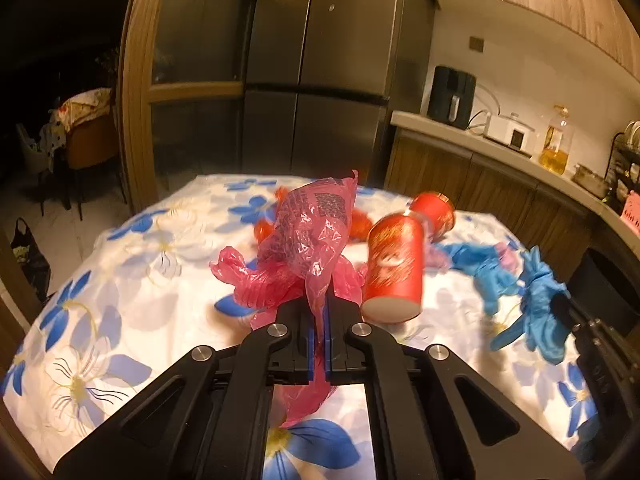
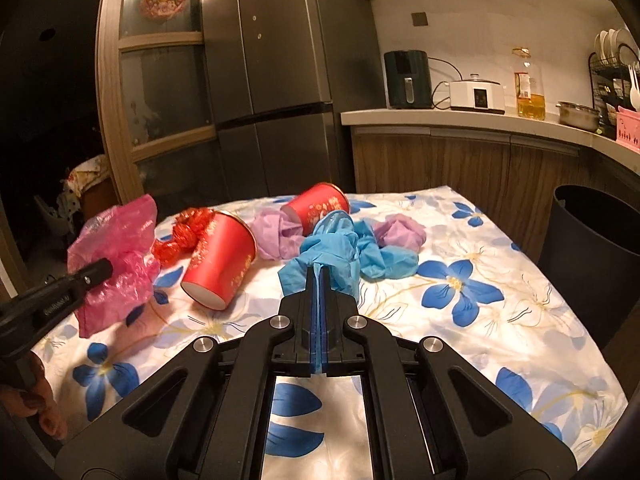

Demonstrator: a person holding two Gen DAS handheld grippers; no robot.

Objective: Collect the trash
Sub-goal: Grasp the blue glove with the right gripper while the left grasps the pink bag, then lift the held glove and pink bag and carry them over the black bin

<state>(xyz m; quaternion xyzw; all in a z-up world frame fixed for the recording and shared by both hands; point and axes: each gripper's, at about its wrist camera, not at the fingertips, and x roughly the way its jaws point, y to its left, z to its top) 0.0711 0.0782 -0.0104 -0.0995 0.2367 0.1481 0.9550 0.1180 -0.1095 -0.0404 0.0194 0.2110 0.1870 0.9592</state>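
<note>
With both pinched shut, left gripper [image 1: 318, 300] lifts pink bag [image 1: 308, 236], right gripper [image 2: 320, 280] blue glove [image 2: 332, 240]; likely bound for bin [image 2: 596, 232].

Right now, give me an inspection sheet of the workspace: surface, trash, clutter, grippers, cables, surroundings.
Surface: table under a white cloth with blue flowers.
Job's things: pink plastic bag, blue glove, two red paper cups lying on their sides, purple gloves, red foil wrappers.
Clutter: nothing seen beyond the trash.
Grippers: left gripper shut on the pink plastic bag; right gripper shut on the blue glove.
Cables: power cords on the counter behind the air fryer and white cooker; none on the table.
Surroundings: dark bin right of the table, fridge, oil bottle, dish rack.
</note>
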